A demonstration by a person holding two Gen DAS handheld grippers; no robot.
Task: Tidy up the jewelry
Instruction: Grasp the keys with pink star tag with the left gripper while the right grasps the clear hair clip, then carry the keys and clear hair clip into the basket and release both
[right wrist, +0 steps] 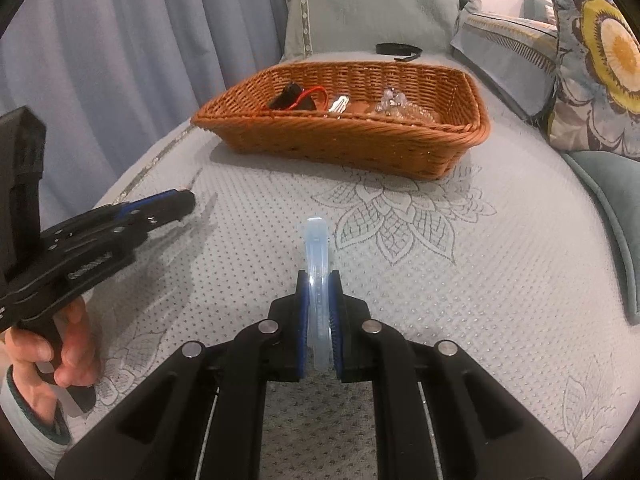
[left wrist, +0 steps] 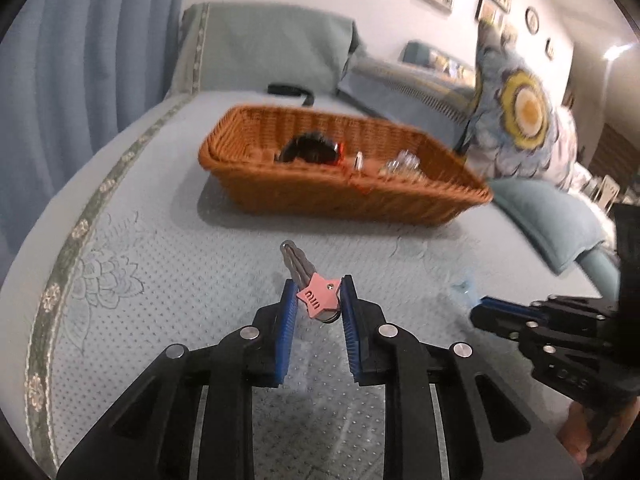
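My left gripper (left wrist: 318,281) is shut on a hair clip with a pink star (left wrist: 317,300); its silver prongs stick out forward, above the quilted bed cover. My right gripper (right wrist: 319,276) is shut on a translucent pale-blue hair clip (right wrist: 316,232) that stands edge-on between the blue pads. Ahead of both sits a brown wicker basket (left wrist: 344,196) (right wrist: 340,140) holding a black item with a red cord (right wrist: 294,98), a silver clip (right wrist: 340,104) and clear beads (right wrist: 396,104). In the right wrist view the left gripper (right wrist: 186,198) shows at the left. The right gripper (left wrist: 486,308) shows low on the right of the left wrist view.
A black band (right wrist: 396,49) lies on the bed behind the basket. A floral cushion (right wrist: 600,60) and a teal pillow (left wrist: 552,224) crowd the right side. Blue curtains (right wrist: 120,60) hang at the left edge of the bed. A person's hand (right wrist: 68,344) grips the left tool's handle.
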